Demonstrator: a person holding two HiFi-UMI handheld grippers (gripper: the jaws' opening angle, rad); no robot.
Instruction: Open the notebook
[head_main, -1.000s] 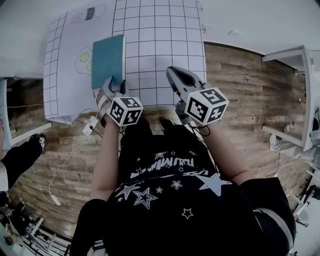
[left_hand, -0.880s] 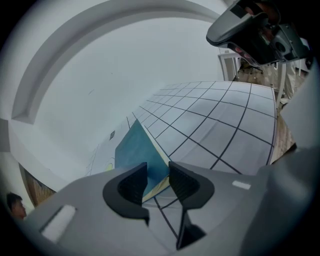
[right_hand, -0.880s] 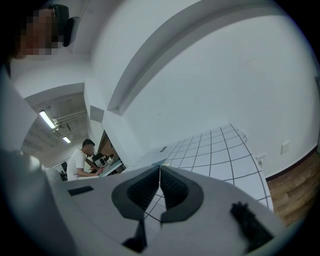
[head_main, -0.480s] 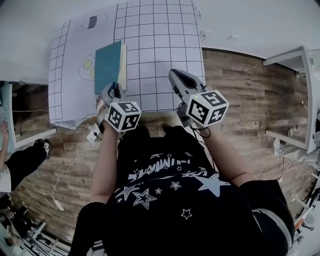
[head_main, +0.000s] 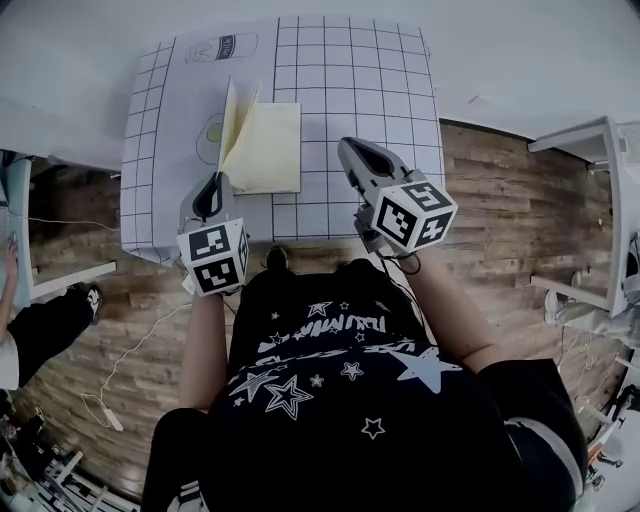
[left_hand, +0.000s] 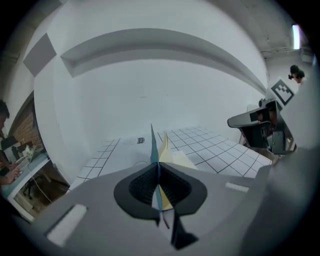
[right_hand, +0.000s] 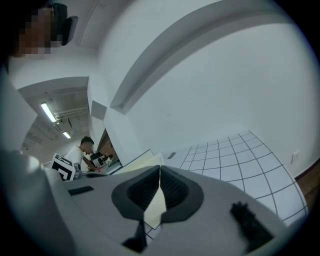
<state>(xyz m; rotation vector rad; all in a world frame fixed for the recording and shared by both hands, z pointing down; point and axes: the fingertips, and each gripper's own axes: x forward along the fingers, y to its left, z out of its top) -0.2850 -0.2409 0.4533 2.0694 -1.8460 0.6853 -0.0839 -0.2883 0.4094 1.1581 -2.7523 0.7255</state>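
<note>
The notebook (head_main: 268, 150) lies on the gridded white mat (head_main: 360, 80), its yellow pages showing. Its teal cover (head_main: 229, 122) stands nearly upright along the left side. My left gripper (head_main: 216, 181) is at the cover's near edge, jaws closing tight, pads pressing on it. In the left gripper view the thin cover (left_hand: 152, 145) runs straight up between the pads of that gripper (left_hand: 159, 167), with the pages (left_hand: 176, 158) to the right. My right gripper (head_main: 350, 149) hovers right of the notebook, shut and holding nothing; in the right gripper view its jaws (right_hand: 160, 173) meet, the notebook (right_hand: 140, 163) behind.
The mat covers a white table (head_main: 150, 200) whose near edge is just in front of the person's legs. White furniture (head_main: 600, 180) stands at the right over the wood floor. A cable (head_main: 130, 350) trails on the floor at left, near another person (head_main: 30, 325).
The notebook lay closed with its teal cover flat. The left gripper shut on the cover's edge, rose and rolled, swinging the cover upright and baring yellow pages. The right gripper shifted slightly.
</note>
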